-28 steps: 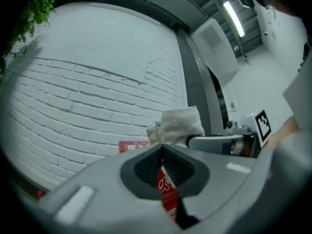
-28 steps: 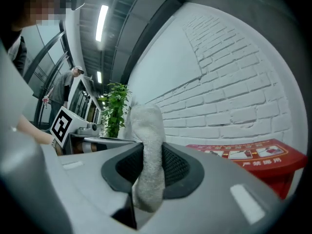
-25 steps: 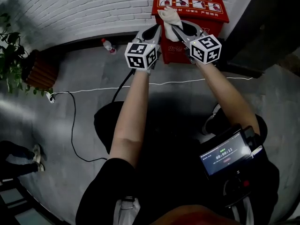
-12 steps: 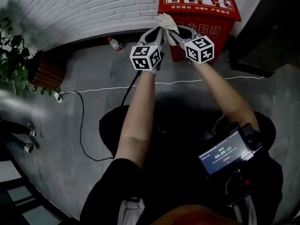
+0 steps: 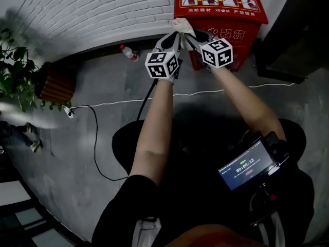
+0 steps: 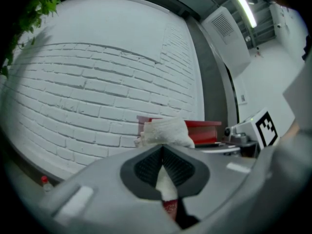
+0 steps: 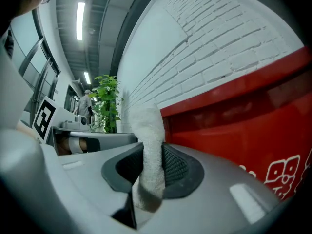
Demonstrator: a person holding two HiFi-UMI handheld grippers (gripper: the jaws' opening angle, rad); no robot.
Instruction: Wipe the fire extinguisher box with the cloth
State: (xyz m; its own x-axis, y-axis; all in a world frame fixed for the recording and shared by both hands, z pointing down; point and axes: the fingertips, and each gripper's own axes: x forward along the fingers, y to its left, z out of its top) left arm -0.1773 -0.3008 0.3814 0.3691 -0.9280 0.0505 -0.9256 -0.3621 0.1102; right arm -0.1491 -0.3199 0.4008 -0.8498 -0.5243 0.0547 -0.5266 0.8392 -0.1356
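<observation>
So I'm holding the cloth [image 5: 181,25] with both tongs at once. My left gripper [image 5: 175,36] is clamping down on one end of it, and in the left gripper view the white fabric is sitting pinched between the dark ribbed pads [image 6: 146,165] and bunching up above them. My right gripper [image 5: 188,36] is clenching the other end, and in the right gripper view a thick strip of cloth is running up through the closed jaws.

The two tips are sitting really close together, so the cloth is hanging up there as a little wad between them. It's right at the upper left corner of the red fire extinguisher box [image 5: 226,6], which is standing on the floor against the white brick wall [image 5: 92,9]. I honestly can't tell if the cloth is touching the box or hovering just off it.

Other stuff around: a water bottle [image 5: 128,52] is lying at the foot of the wall to the left of the box, a white cable [image 5: 113,103] is running across the grey floor, and a potted plant [image 5: 18,84] is sitting far off on the left. A small screen [image 5: 245,165] is glowing down by my right side.
</observation>
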